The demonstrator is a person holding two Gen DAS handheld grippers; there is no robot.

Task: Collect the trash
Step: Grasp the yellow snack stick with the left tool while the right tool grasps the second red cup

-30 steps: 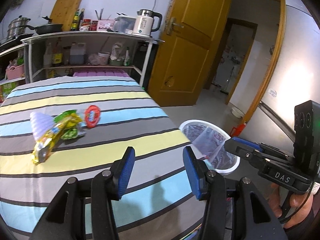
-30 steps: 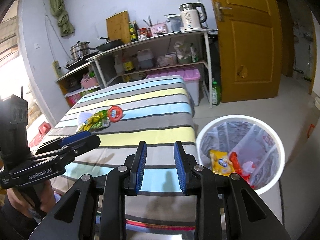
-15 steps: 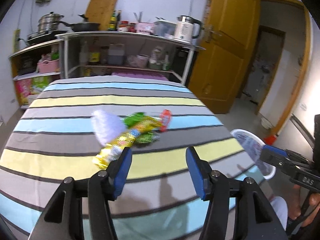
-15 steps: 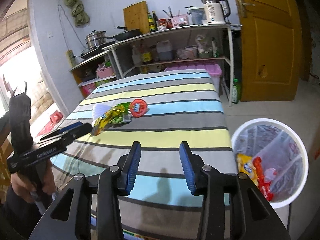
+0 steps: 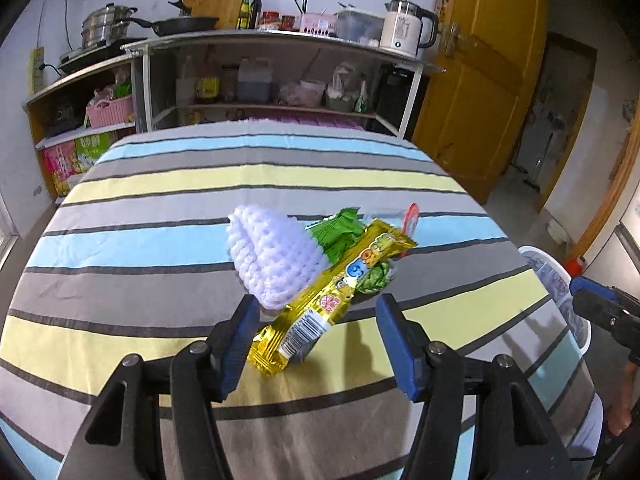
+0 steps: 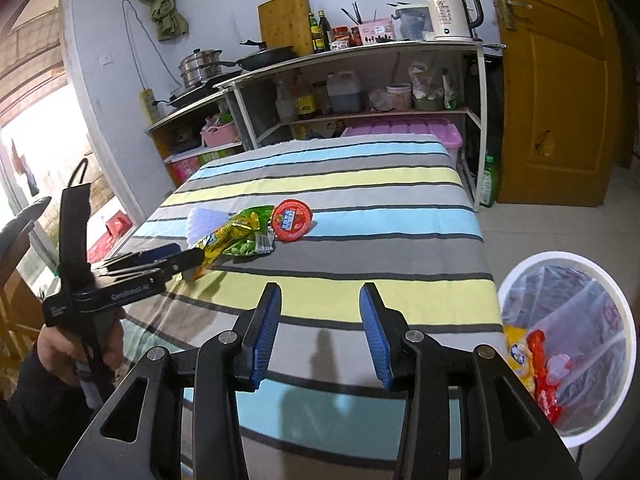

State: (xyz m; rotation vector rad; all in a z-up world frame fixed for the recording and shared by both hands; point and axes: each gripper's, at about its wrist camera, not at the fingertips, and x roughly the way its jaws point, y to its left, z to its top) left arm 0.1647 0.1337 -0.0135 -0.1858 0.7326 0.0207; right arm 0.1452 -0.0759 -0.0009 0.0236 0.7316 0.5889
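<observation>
A pile of trash lies on the striped table (image 5: pixel 160 240): a white foam fruit net (image 5: pixel 272 256), a yellow snack wrapper (image 5: pixel 332 300), a green wrapper (image 5: pixel 340 232) and a red round lid (image 5: pixel 410 218). My left gripper (image 5: pixel 316 340) is open, its fingers either side of the near end of the yellow wrapper. In the right wrist view the pile (image 6: pixel 240 236) and red lid (image 6: pixel 291 219) sit mid-table, the left gripper (image 6: pixel 188 258) at the wrapper's end. My right gripper (image 6: pixel 320 332) is open and empty over the table's near edge.
A white bin (image 6: pixel 568 340) lined with a clear bag stands on the floor right of the table, holding yellow and red wrappers (image 6: pixel 532 368). Kitchen shelves (image 6: pixel 360 80) stand behind the table. A yellow door (image 6: pixel 560 100) is at the right.
My left gripper has swung from the bin side to the trash pile and closed in on the yellow wrapper. My right gripper has turned toward the table and opened wider.
</observation>
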